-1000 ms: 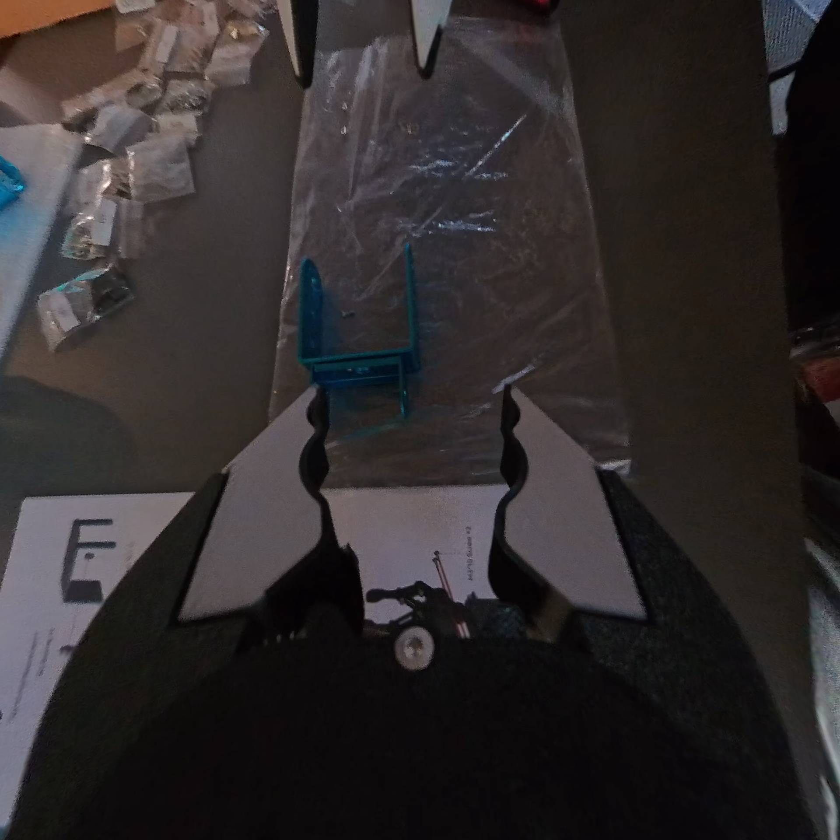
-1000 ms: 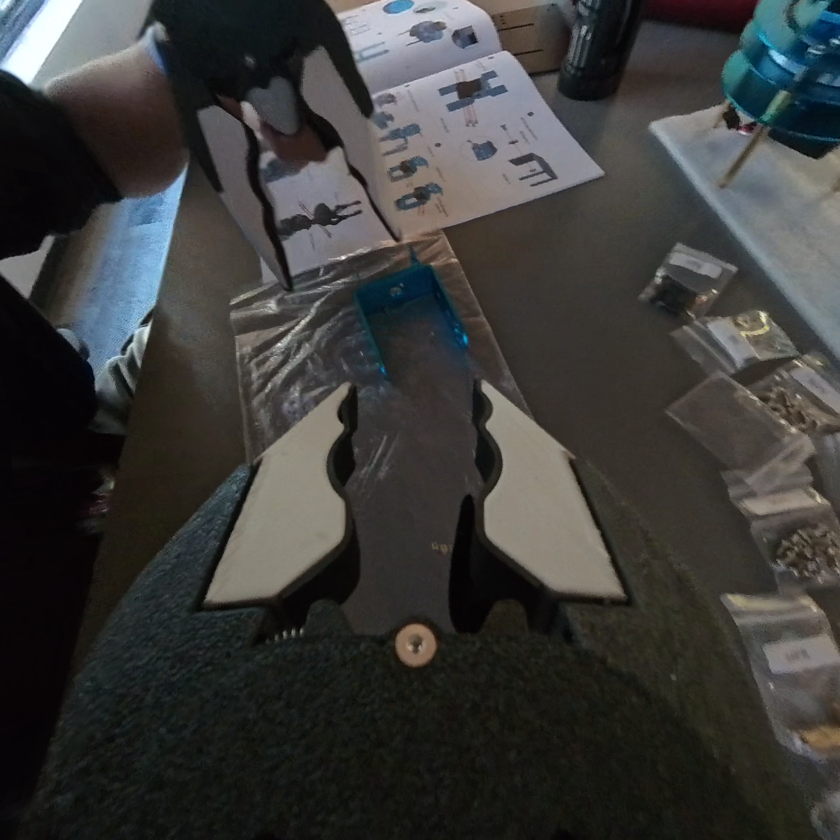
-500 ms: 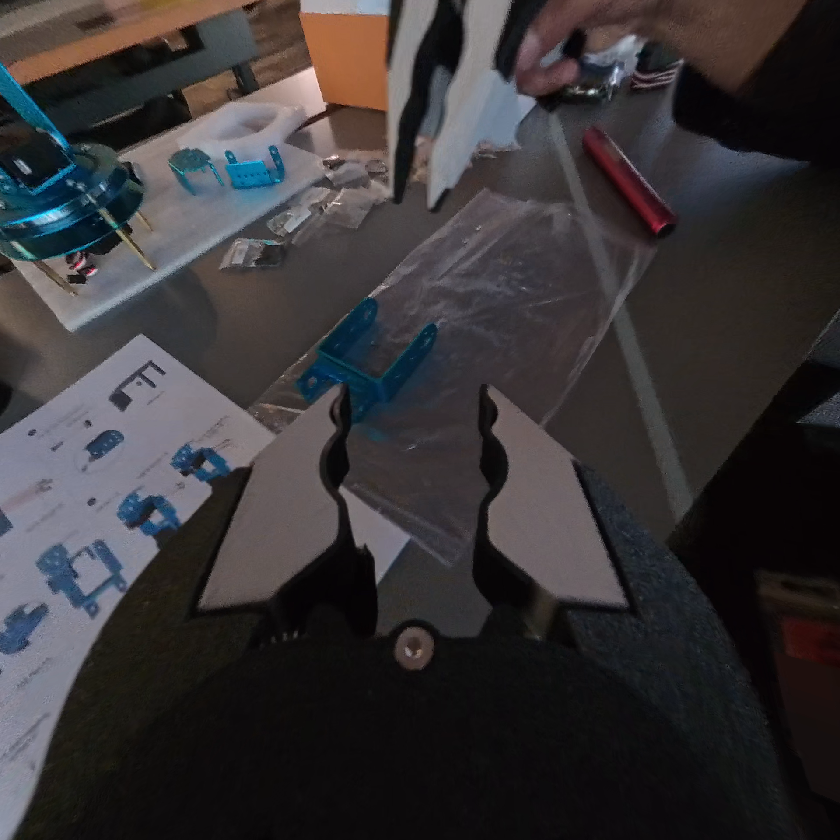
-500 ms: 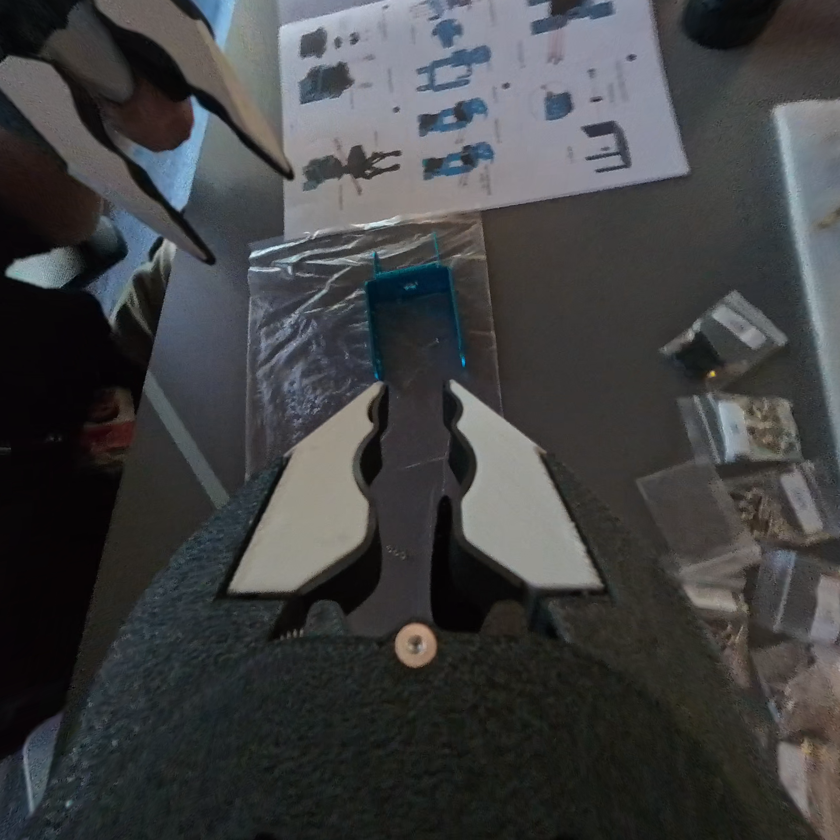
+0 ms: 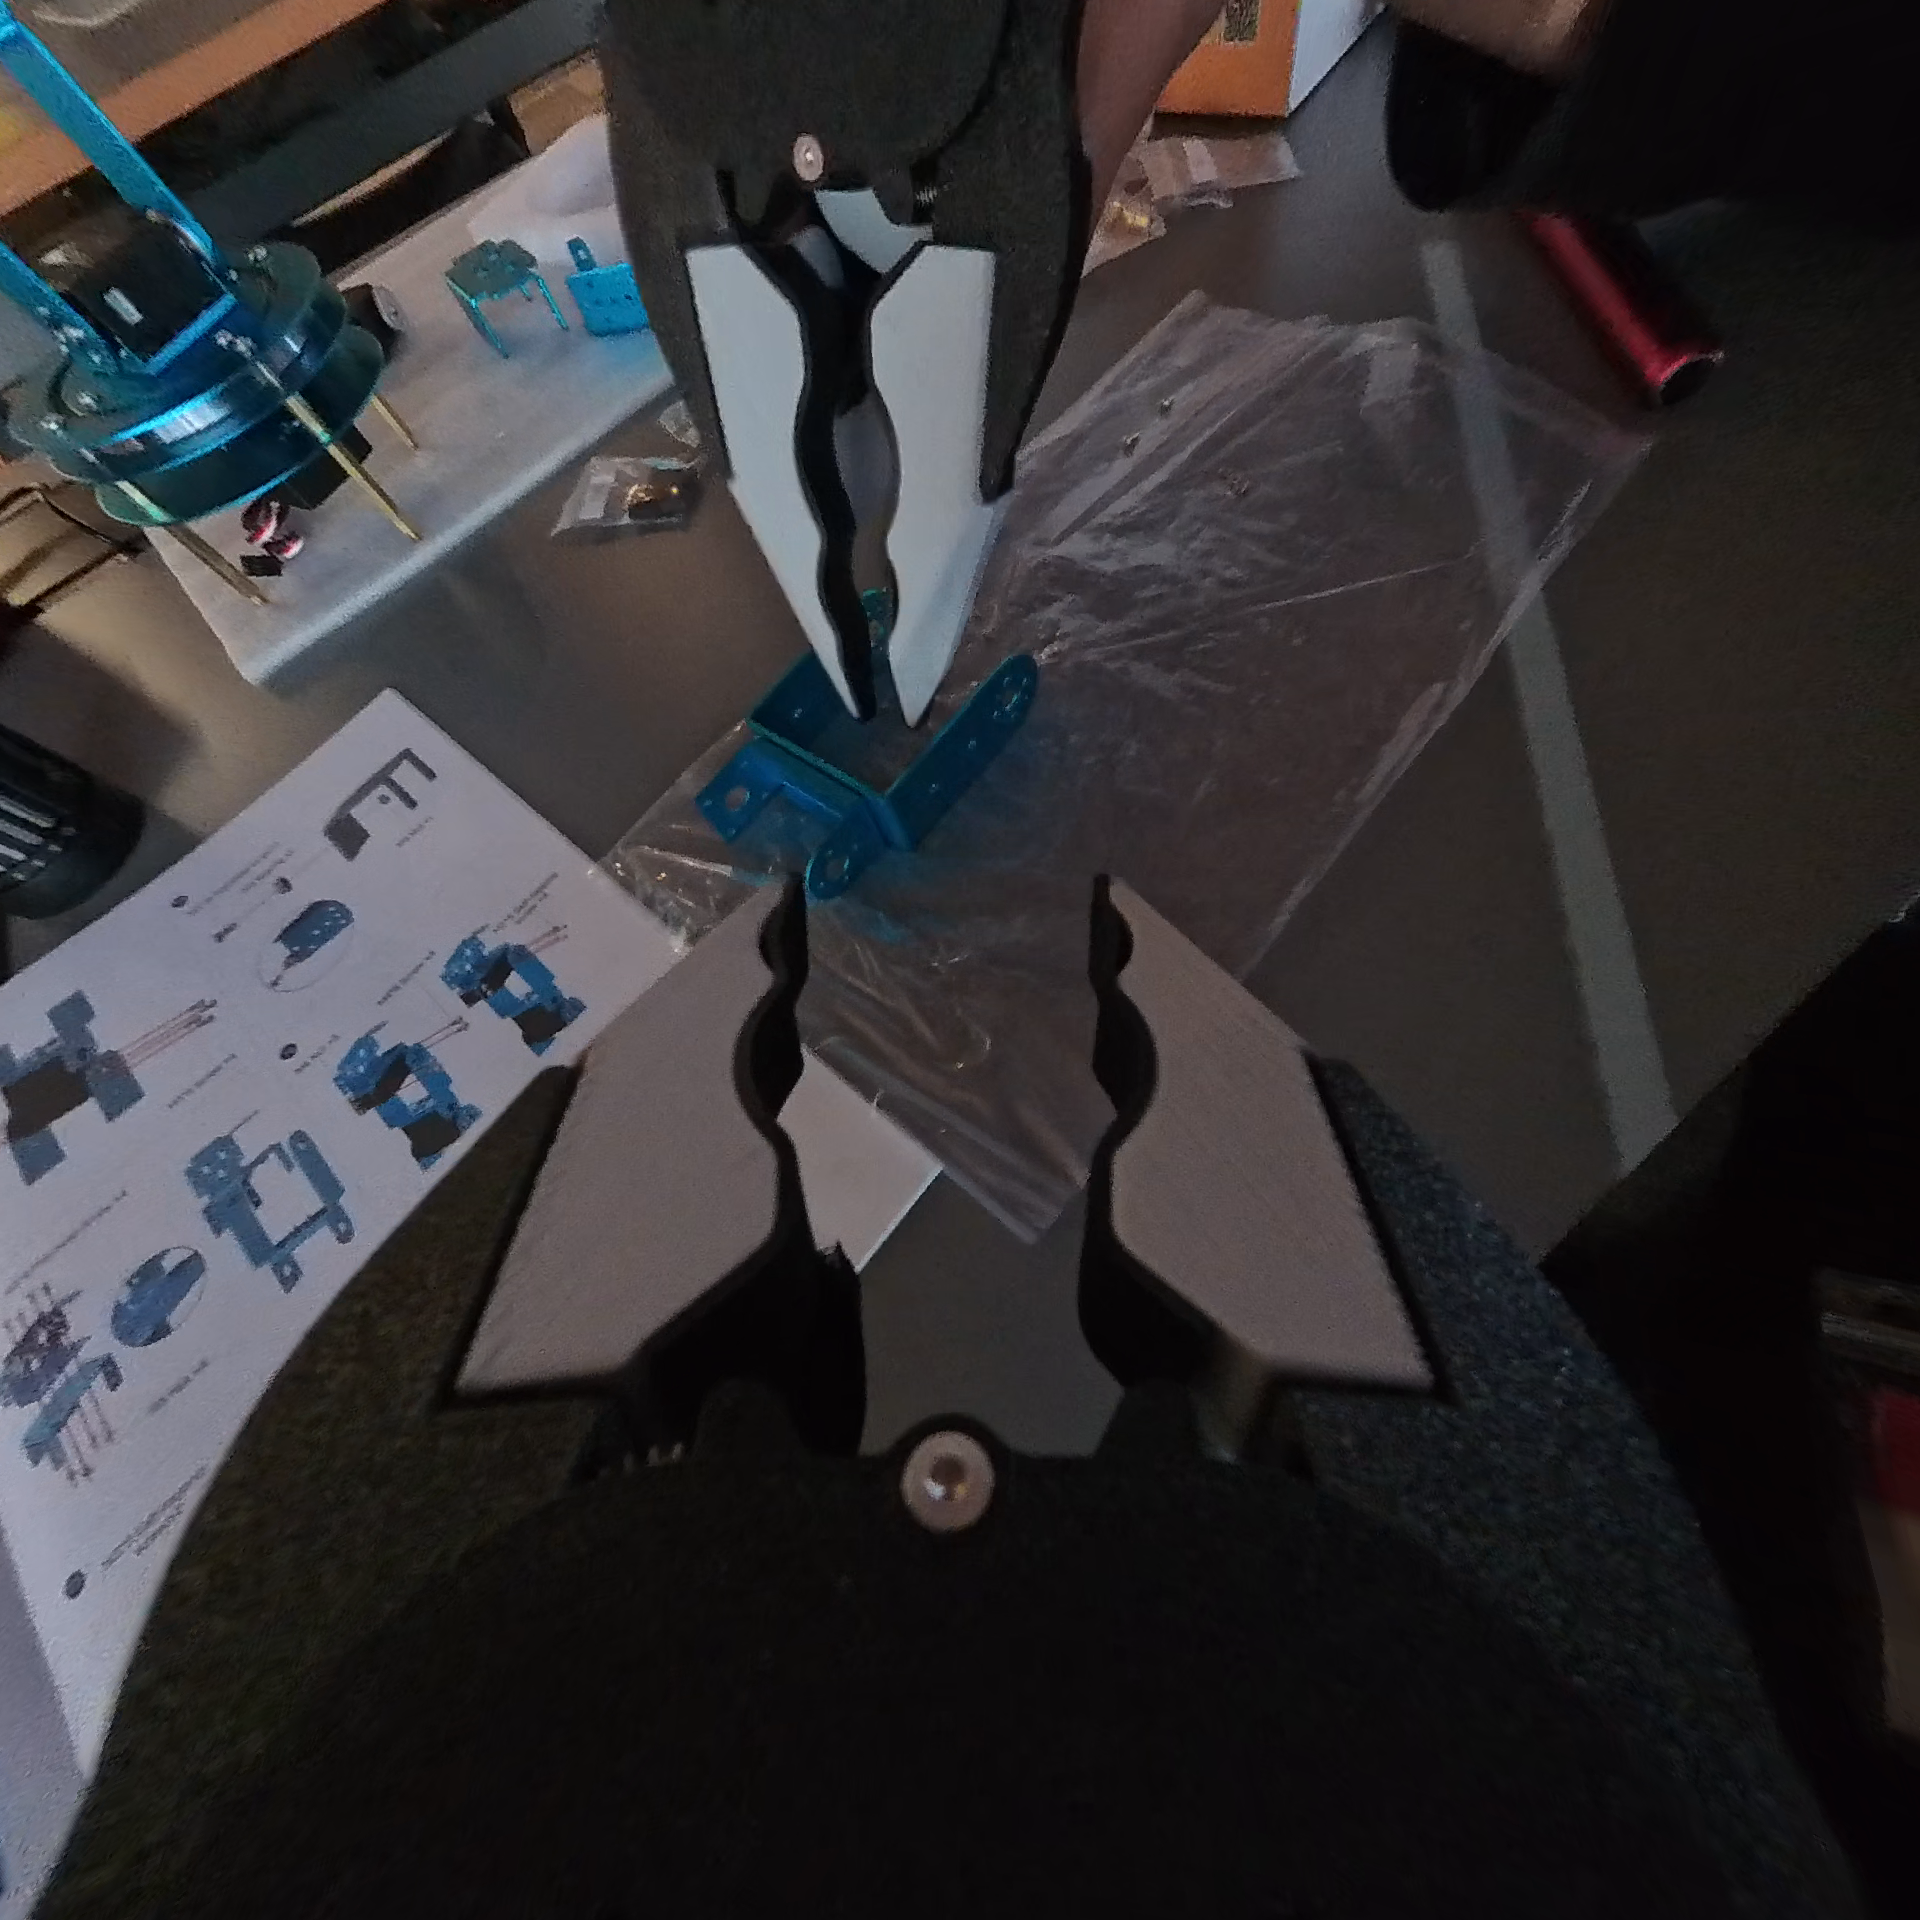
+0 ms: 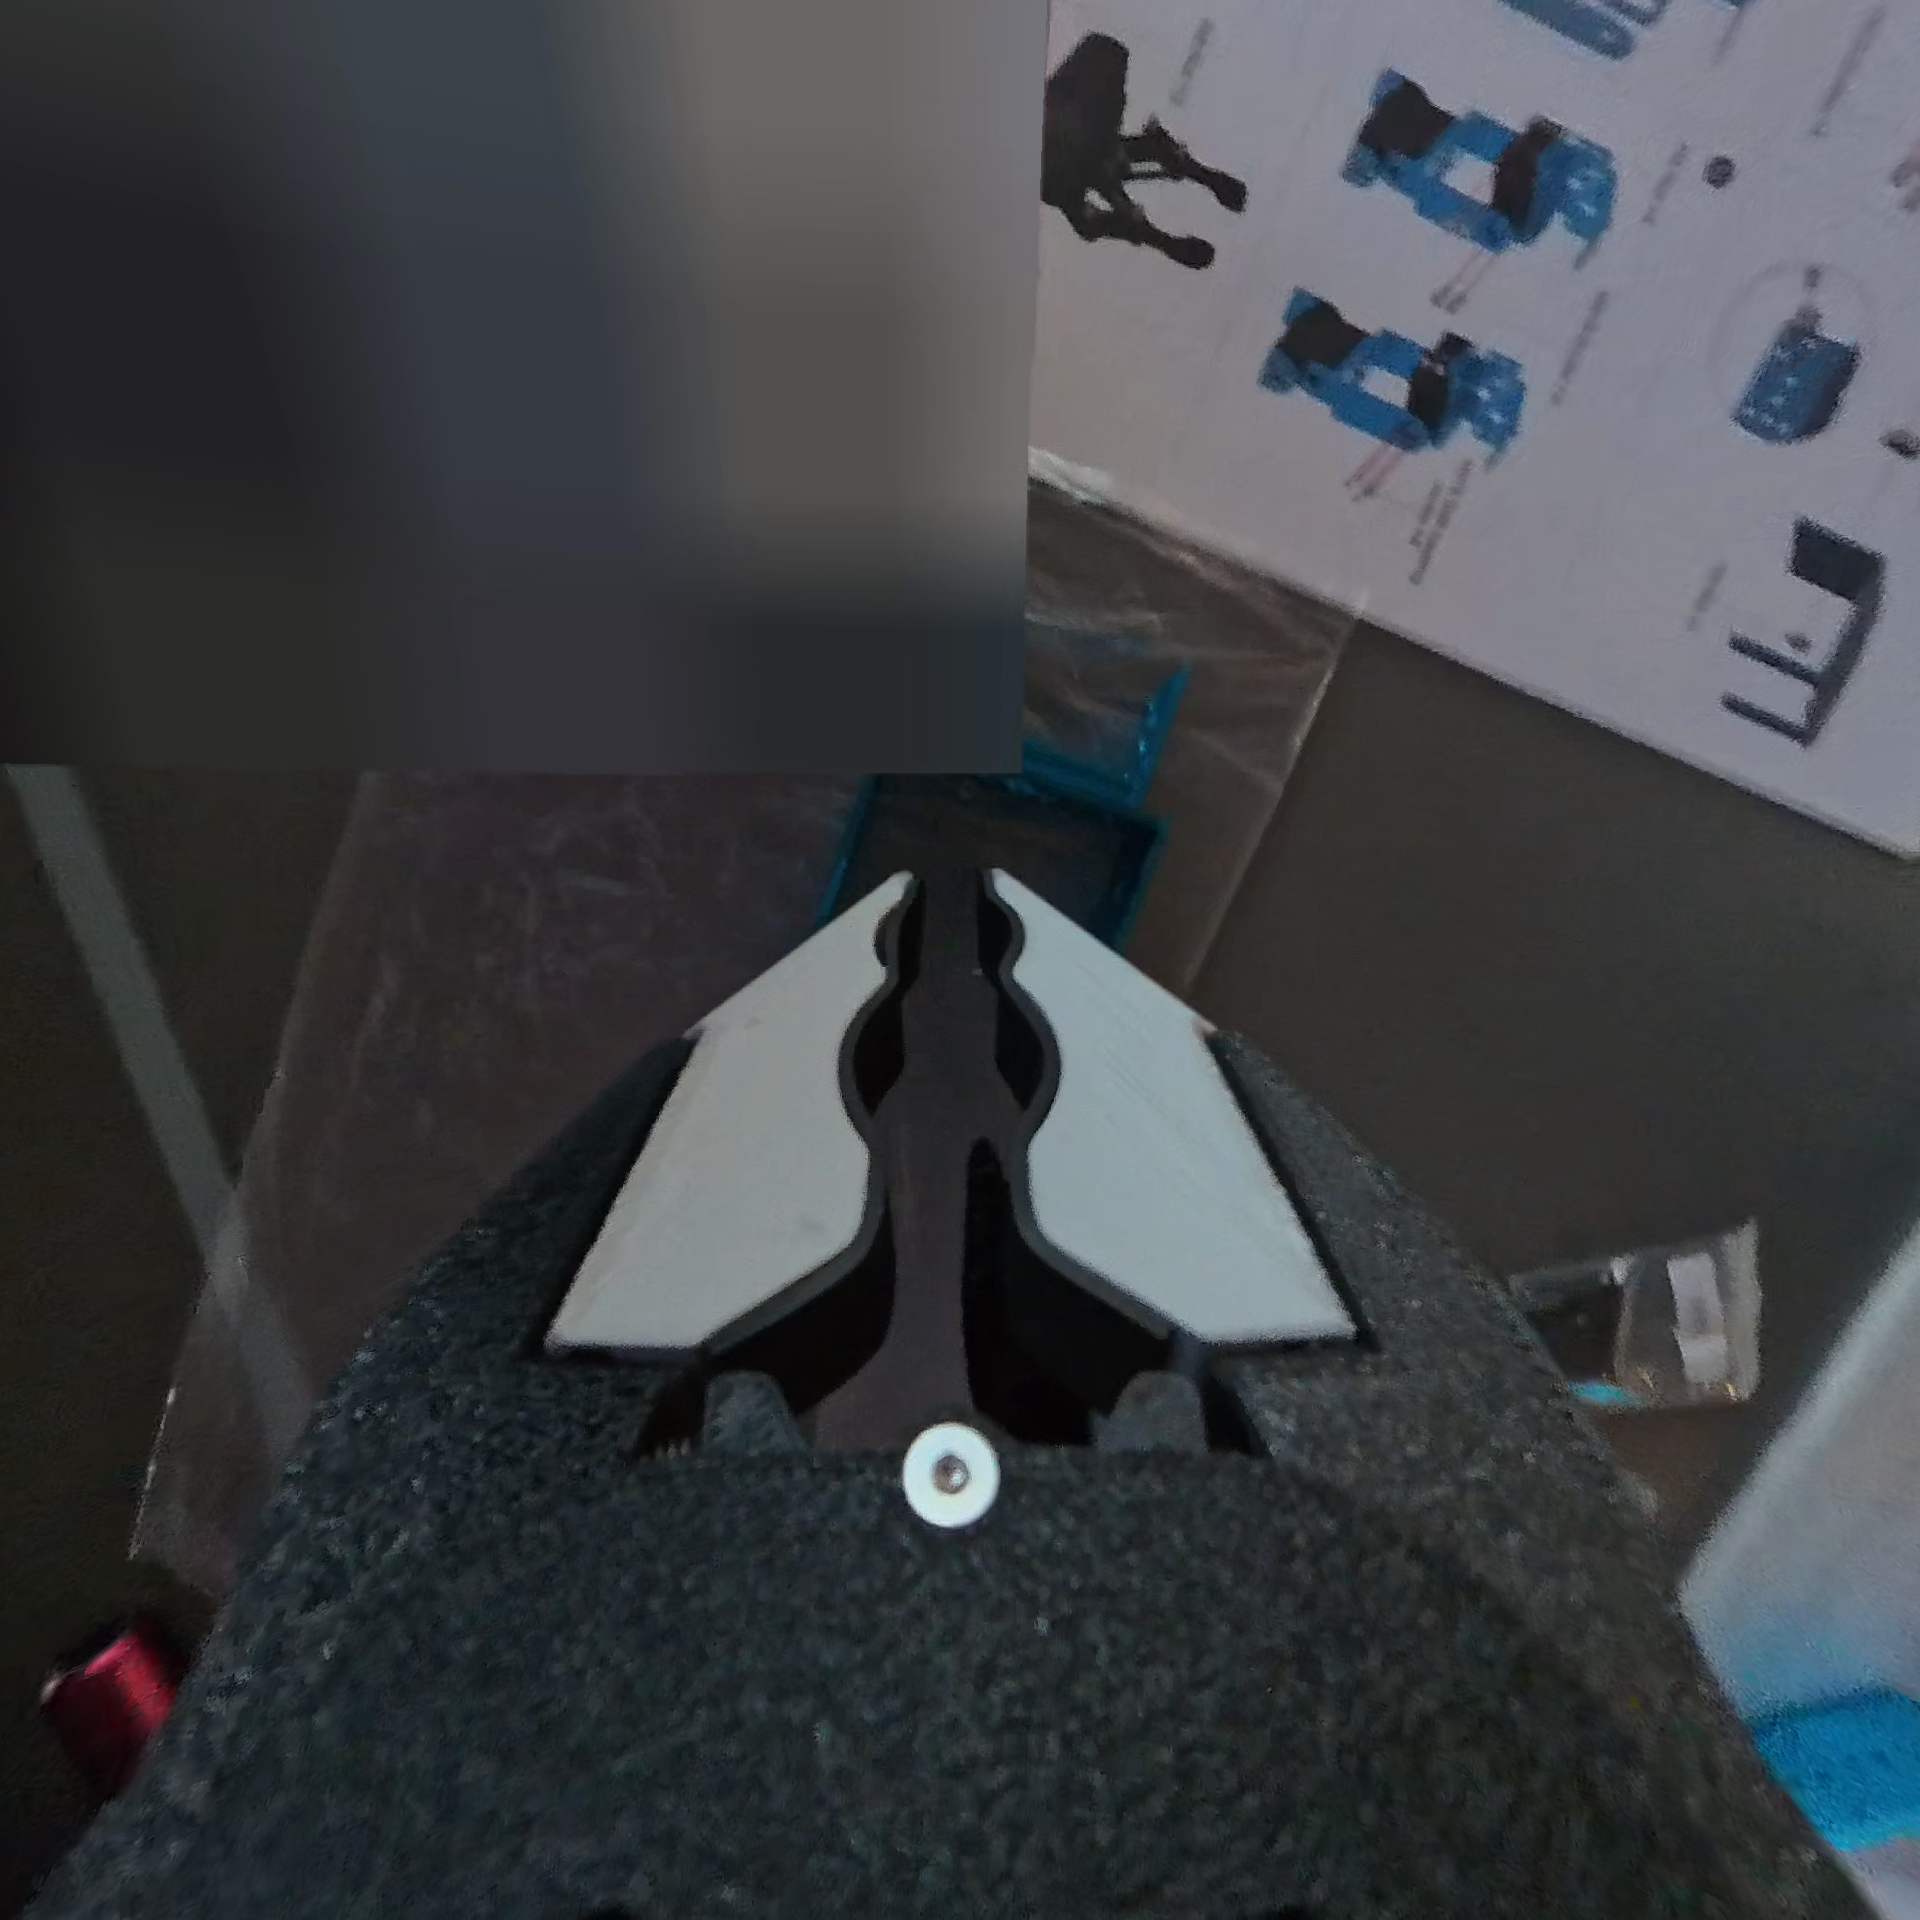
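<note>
A blue U-shaped metal bracket [image 5: 800,790] lies on a clear plastic bag [image 5: 1299,540] on the dark table. My left gripper [image 5: 945,894] is open and empty, its tips just short of the bracket's near end. My right gripper [image 6: 948,878] comes down from the far side, also seen in the left wrist view [image 5: 888,717]. Its jaws are narrowed to a small gap with the tips at the bracket's [image 6: 1101,831] left wall. A strip of blue shows between the fingers. No firm pinch is visible. A blurred patch hides the upper left of the right wrist view.
A printed instruction sheet [image 5: 208,1039] lies left of the bag, also in the right wrist view [image 6: 1558,364]. A blue round assembly [image 5: 177,343] and small blue parts [image 5: 520,281] stand on a white slab [image 5: 499,499]. A red cylinder [image 5: 1621,301] lies at the far right, and small part bags [image 6: 1652,1330] lie nearby. The left gripper is farther from the white slab [image 5: 499,499], some 30 centimeters, than the right, some 25 centimeters.
My right gripper has come down onto the bracket and its jaws have narrowed. My left gripper has swung round and drawn closer to the bracket, staying open.
</note>
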`<state>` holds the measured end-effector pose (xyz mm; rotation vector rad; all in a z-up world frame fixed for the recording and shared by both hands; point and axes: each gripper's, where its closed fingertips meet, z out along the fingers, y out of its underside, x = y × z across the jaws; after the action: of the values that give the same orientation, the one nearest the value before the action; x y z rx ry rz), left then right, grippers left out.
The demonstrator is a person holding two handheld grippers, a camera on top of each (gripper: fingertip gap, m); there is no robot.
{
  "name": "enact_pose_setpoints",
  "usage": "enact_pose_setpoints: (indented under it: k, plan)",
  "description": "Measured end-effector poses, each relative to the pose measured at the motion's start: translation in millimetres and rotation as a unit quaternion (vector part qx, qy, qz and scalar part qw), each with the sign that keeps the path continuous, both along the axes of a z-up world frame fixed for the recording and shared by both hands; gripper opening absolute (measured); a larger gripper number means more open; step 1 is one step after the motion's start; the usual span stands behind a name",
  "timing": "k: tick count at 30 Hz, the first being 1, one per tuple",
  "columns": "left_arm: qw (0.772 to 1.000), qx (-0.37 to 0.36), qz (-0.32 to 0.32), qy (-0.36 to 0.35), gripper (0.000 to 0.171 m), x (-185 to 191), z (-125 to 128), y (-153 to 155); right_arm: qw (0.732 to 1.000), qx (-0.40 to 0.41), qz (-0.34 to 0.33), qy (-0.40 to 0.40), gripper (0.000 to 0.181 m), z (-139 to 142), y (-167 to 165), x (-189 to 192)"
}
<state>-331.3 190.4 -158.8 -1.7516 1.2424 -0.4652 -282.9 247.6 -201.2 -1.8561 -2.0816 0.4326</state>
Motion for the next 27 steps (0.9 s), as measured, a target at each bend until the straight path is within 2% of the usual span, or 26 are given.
enact_pose_setpoints:
  k: [6,9,13,17,20,27]
  plan:
    - [1.000,-0.028,0.002,-0.001,0.054,-3,-12,17,1.000,-0.001,0.012,-0.026,0.010,-13,4,-5]
    - [0.997,-0.059,-0.032,0.026,0.058,7,-23,25,1.000,0.001,0.005,-0.027,0.016,-15,7,-5]
    - [0.987,-0.127,-0.081,0.058,0.077,22,-43,36,1.000,-0.006,-0.003,-0.019,0.021,-16,9,-7]
    - [0.978,-0.160,-0.111,0.072,0.080,31,-52,37,1.000,0.003,-0.003,-0.001,0.023,-13,11,-12]
    - [0.977,-0.156,-0.133,0.065,0.080,41,-51,32,1.000,0.007,-0.003,0.005,0.025,-10,11,-15]
    - [0.981,-0.143,-0.115,0.060,0.082,39,-46,24,1.000,0.015,0.018,0.008,0.024,-6,3,-23]
